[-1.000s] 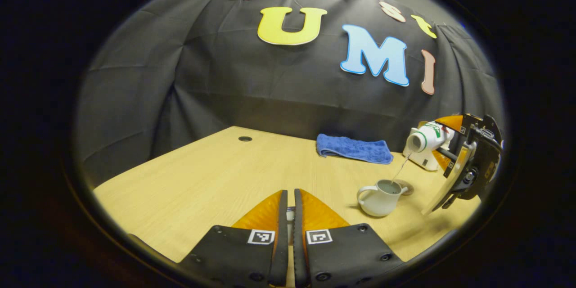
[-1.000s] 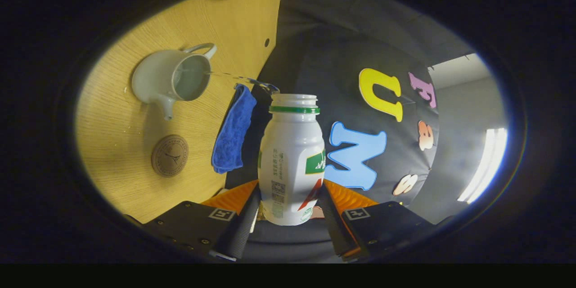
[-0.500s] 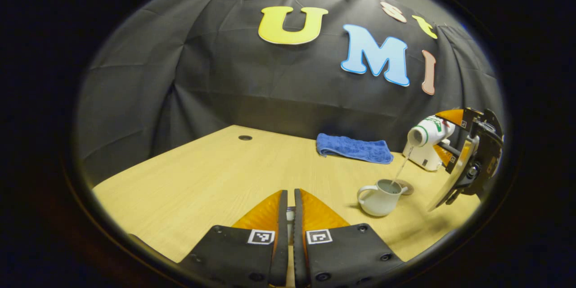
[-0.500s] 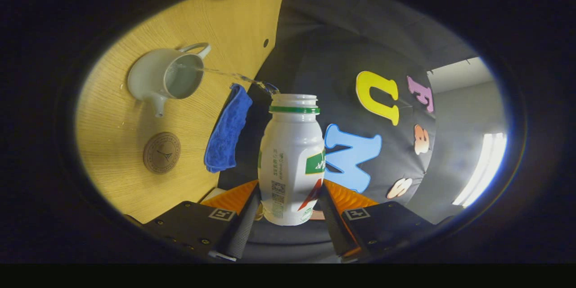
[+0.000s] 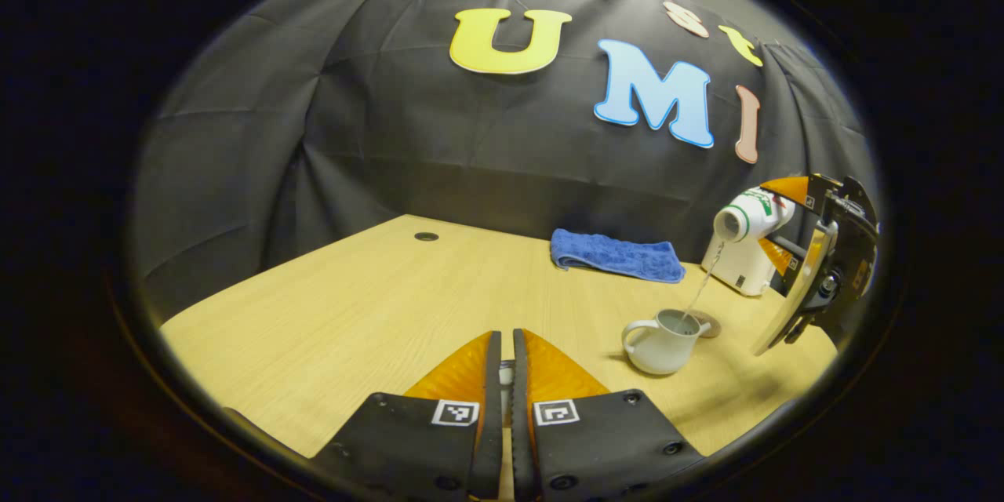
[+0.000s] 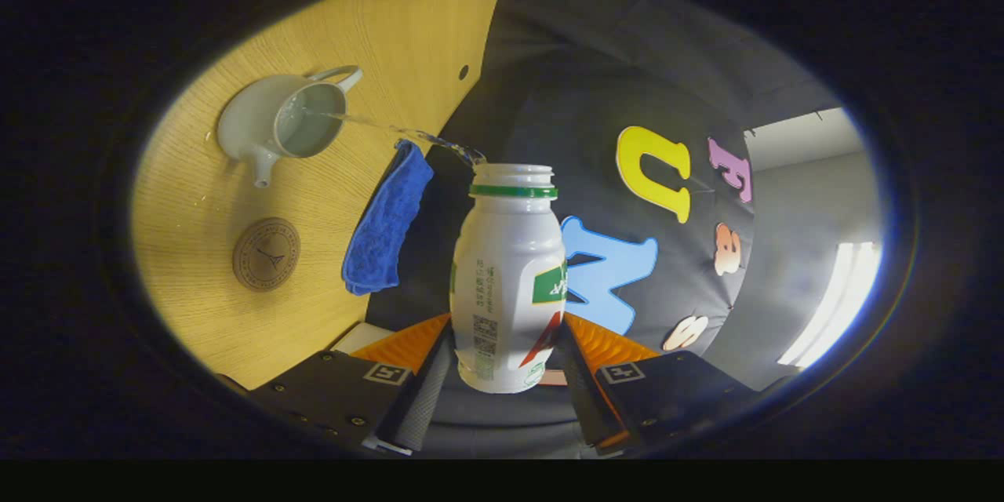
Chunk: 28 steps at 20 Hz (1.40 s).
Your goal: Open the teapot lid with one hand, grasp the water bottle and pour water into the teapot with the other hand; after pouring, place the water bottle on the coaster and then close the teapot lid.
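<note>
While the wooden tabletop point(image 5: 376, 306) spreads wide under both views, the blue towel point(image 5: 616, 256) lies folded along its far edge against the black cloth wall. In the right gripper view, the right gripper point(image 6: 502, 376) has its jaws pinching the white water bottle point(image 6: 508, 282) near its base from both sides; the bottle is tipped on its side, mouth open, above the tabletop. The left gripper point(image 5: 502, 376) hovers low over the tabletop with its jaws pressed nearly together on something small and pale that is too hidden to identify. The white teapot point(image 5: 663, 341) stands upright on the tabletop with its lid off. A white box point(image 5: 736, 273) sits behind it near the wall. The round brown coaster point(image 6: 266, 254) lies just beside the teapot, bare. A thin stream of water point(image 5: 700, 292) runs from the bottle's mouth into the teapot's opening.
</note>
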### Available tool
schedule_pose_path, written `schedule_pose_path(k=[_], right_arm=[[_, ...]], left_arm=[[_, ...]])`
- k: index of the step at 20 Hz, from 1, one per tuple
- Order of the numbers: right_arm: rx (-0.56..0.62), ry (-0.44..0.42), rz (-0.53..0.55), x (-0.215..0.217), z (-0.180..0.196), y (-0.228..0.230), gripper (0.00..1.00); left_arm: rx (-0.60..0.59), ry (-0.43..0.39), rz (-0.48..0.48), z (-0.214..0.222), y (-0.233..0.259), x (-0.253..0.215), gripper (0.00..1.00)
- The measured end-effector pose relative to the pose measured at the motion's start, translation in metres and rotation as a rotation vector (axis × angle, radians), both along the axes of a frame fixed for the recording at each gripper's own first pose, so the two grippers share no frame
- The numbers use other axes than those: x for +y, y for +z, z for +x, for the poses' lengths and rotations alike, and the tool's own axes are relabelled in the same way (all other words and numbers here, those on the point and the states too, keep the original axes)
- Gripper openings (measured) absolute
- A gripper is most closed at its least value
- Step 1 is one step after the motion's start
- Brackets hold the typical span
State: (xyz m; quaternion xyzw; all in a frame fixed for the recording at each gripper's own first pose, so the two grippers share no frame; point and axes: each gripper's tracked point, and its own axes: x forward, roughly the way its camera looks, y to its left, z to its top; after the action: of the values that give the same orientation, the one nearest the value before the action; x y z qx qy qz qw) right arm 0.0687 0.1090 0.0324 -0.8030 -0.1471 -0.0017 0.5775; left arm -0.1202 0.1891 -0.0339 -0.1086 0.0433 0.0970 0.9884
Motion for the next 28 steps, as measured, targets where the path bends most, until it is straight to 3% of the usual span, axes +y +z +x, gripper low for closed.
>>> schedule_pose_path(k=[6, 12, 14, 18, 20, 24, 26, 27, 28], right_arm=[[-0.021, 0.005, -0.023, 0.002, 0.0, 0.012, 0.72], [-0.043, 0.013, -0.044, 0.005, 0.001, 0.024, 0.72], [-0.052, 0.016, -0.054, 0.007, 0.002, 0.028, 0.72], [-0.071, 0.028, -0.09, 0.011, 0.002, 0.035, 0.72], [-0.078, 0.036, -0.105, 0.016, 0.002, 0.038, 0.73], [-0.079, 0.052, -0.128, 0.021, 0.002, 0.039, 0.72], [-0.078, 0.056, -0.13, 0.023, 0.001, 0.038, 0.72], [-0.076, 0.058, -0.125, 0.024, 0.001, 0.037, 0.72], [-0.073, 0.059, -0.119, 0.023, 0.002, 0.035, 0.72]], left_arm=[[-0.001, 0.013, 0.004, 0.0, -0.001, 0.001, 0.12], [0.001, 0.015, 0.001, 0.001, -0.004, 0.0, 0.15], [0.002, 0.017, -0.001, 0.001, -0.004, 0.0, 0.08], [0.003, 0.019, -0.002, 0.002, -0.005, 0.0, 0.15], [0.004, 0.02, -0.004, 0.003, -0.007, 0.0, 0.08], [0.004, 0.022, -0.003, 0.004, -0.008, -0.001, 0.15], [0.005, 0.021, -0.003, 0.004, -0.009, -0.001, 0.12], [0.005, 0.02, -0.003, 0.004, -0.01, -0.002, 0.15], [0.005, 0.019, -0.002, 0.005, -0.01, -0.002, 0.08]])
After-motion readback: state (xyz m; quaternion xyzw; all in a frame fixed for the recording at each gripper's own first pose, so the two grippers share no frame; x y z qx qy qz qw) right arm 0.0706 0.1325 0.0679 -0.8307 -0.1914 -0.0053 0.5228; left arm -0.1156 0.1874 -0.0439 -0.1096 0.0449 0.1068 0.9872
